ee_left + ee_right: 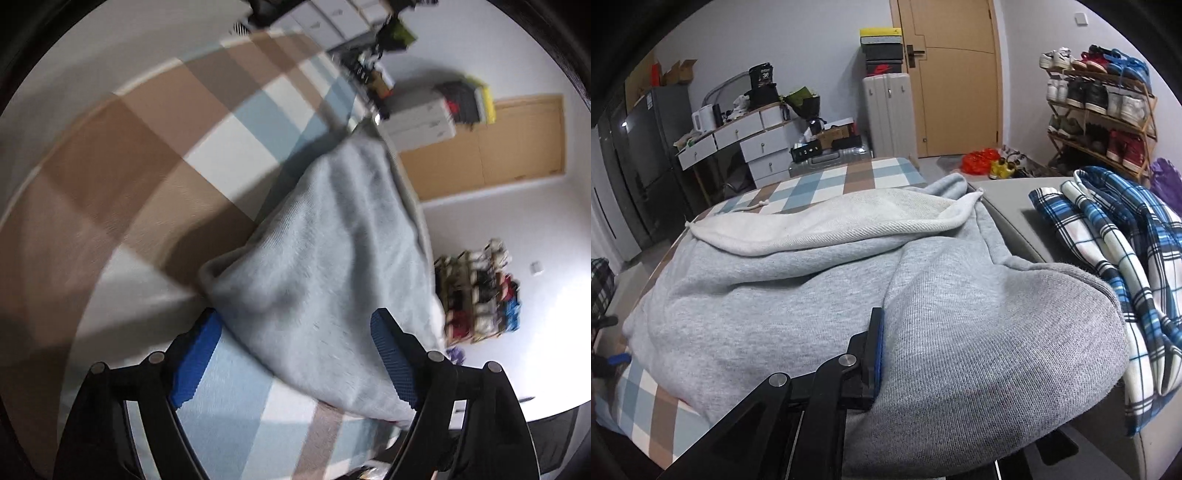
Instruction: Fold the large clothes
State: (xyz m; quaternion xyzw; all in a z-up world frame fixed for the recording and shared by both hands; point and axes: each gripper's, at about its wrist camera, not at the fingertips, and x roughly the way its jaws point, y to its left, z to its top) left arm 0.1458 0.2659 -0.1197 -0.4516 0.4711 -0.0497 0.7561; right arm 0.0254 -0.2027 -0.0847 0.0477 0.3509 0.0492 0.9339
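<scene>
The grey hoodie [849, 295] lies on the checked bed [820, 184]. The right tongs [877, 350] are clenched on a fold of it (likely to anchor the fold). The left tongs [295, 354] are released, fabric lying loose between them.

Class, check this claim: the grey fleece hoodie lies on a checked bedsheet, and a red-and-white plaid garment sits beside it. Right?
One error: the plaid garment is blue-and-white, not red-and-white, as the right wrist view shows. The grey fleece hoodie does lie on the checked bedsheet.
</scene>
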